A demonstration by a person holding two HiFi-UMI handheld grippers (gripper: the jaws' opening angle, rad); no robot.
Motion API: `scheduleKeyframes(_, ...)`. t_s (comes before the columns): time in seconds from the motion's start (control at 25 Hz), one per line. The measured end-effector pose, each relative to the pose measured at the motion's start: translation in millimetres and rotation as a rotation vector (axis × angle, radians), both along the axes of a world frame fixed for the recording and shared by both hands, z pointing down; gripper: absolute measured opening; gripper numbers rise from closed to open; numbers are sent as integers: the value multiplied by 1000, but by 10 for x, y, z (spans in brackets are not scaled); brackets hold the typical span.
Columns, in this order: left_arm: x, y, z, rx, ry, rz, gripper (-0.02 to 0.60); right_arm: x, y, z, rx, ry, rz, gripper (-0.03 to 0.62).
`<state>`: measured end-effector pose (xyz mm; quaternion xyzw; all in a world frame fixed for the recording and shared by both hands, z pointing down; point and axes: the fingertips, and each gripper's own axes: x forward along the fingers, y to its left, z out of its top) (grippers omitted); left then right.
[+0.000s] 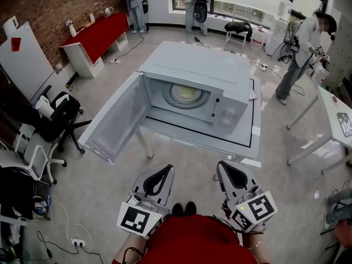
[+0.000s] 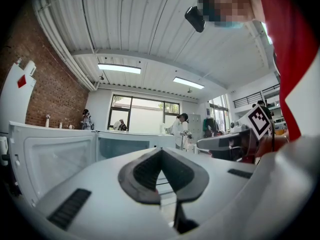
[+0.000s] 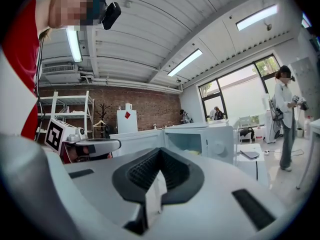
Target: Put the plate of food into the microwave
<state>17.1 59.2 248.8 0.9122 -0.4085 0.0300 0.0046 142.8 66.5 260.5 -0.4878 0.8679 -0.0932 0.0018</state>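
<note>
Plate of food [image 1: 186,94] sits inside the microwave [image 1: 231,76]. The door [image 1: 113,122] stands wide open to the left. The microwave rests on a low worktop [image 1: 198,139]. My left tongs [image 1: 164,172] and right tongs [image 1: 225,166] are both closed together and empty. I hold them near my body, well apart from the microwave.
</note>
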Motion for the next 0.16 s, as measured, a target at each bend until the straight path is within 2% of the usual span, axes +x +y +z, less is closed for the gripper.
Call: scheduleKeyframes(0.16,43,-5,3,4,1,6,8,5,-29,-26,10,3,-7,11)
